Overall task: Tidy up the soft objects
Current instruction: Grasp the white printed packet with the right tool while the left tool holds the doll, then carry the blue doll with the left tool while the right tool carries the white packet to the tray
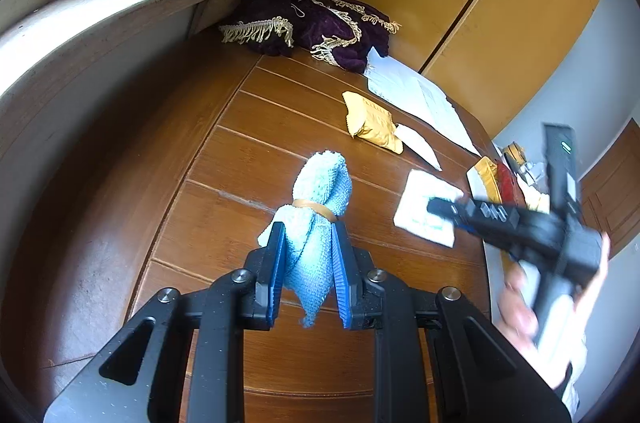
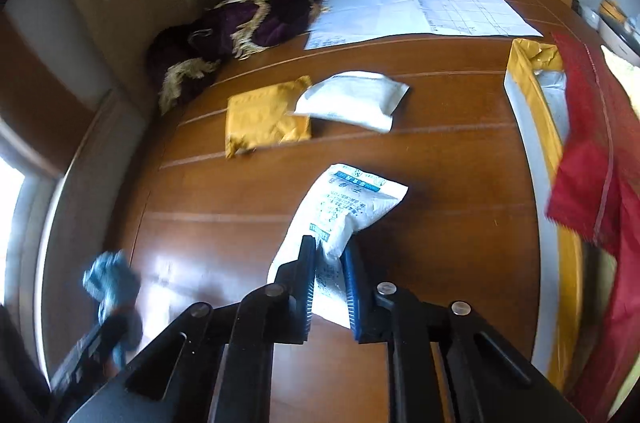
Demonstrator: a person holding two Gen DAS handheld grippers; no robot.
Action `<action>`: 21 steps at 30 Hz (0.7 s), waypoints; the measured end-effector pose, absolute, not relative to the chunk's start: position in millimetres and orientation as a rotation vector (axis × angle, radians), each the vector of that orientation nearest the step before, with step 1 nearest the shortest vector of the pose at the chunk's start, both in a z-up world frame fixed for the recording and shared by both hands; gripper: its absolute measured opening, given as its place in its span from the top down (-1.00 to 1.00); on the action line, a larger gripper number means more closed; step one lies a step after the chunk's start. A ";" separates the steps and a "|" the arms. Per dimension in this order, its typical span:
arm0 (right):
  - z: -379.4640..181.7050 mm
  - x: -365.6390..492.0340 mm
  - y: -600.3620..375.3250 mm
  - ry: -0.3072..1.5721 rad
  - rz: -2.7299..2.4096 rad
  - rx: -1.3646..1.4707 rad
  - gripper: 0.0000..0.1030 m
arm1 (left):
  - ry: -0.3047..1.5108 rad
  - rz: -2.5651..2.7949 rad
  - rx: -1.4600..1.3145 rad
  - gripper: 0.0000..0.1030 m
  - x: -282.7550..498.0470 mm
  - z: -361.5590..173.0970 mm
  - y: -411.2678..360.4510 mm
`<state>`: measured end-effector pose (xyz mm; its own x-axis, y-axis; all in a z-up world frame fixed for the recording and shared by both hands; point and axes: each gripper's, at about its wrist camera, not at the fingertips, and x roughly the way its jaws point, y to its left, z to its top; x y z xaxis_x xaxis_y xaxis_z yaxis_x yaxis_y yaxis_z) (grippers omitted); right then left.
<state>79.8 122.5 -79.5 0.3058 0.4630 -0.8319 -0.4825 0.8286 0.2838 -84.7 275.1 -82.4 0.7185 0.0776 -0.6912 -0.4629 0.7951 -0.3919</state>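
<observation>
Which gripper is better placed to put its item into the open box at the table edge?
Probably the right gripper: its white packet is close to the open box on its right side. The left gripper, holding the blue towel, is farther away.

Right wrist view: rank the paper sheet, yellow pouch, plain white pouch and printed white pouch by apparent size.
1. Paper sheet, clearly largest.
2. Printed white pouch, though it is nearest the camera, held by the right gripper, so this is unsure.
3. Yellow pouch and plain white pouch look alike; not ranked.

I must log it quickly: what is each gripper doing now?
Left gripper: shut on the blue towel.
Right gripper: shut on the white packet.
</observation>
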 end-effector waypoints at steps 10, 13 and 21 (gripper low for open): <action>-68.1 1.6 92.8 0.976 0.848 -0.107 0.78 | 0.754 0.270 -0.579 0.63 -69.1 -84.1 255.7; -64.5 -8.1 84.6 0.939 0.878 -0.108 0.78 | 0.767 0.233 -0.596 0.63 -64.4 -83.7 247.5; -48.5 -21.2 42.5 0.867 0.918 -0.047 0.79 | 0.784 0.125 -0.604 0.63 -53.9 -72.0 216.1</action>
